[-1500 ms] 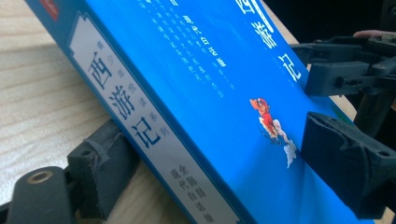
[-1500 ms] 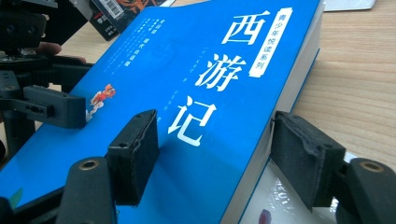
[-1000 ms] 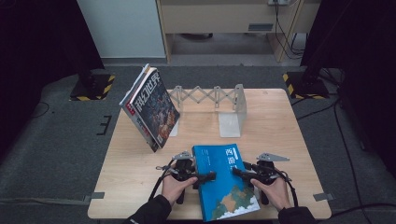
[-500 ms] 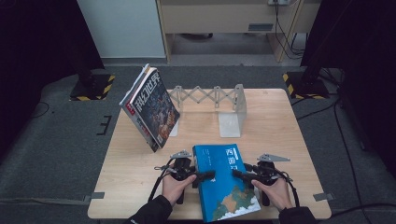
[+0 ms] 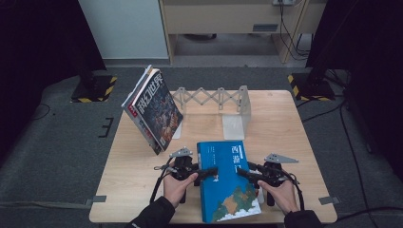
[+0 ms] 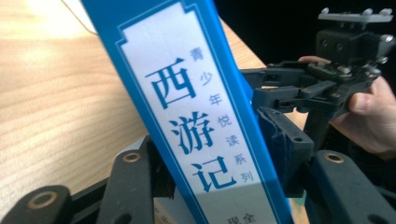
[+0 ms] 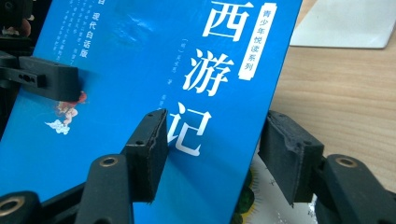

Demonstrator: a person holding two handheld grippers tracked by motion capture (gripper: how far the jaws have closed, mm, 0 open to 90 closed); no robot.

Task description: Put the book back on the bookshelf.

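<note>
A blue book (image 5: pixel 228 183) with white Chinese title lies cover up near the table's front edge. My left gripper (image 5: pixel 211 172) reaches in from its left. In the left gripper view the spine (image 6: pixel 201 116) stands between the jaws. They have just been closing, and both pads touch the book. My right gripper (image 5: pixel 242 173) comes from the right side, and its jaws have just been closing too. In the right gripper view one pad (image 7: pixel 149 149) rests over the cover (image 7: pixel 140 70), while a thin gap shows at the other pad (image 7: pixel 289 158).
A stack of magazines (image 5: pixel 154 111) leans at the back left against an expanding metal book rack (image 5: pixel 214 97), whose far end plate (image 5: pixel 242 102) stands upright. The wooden table (image 5: pixel 285 123) has bare room at right. Dark floor surrounds it.
Both hands and the book keep their places. The left gripper's jaws look a little narrower on the book's spine than before.
</note>
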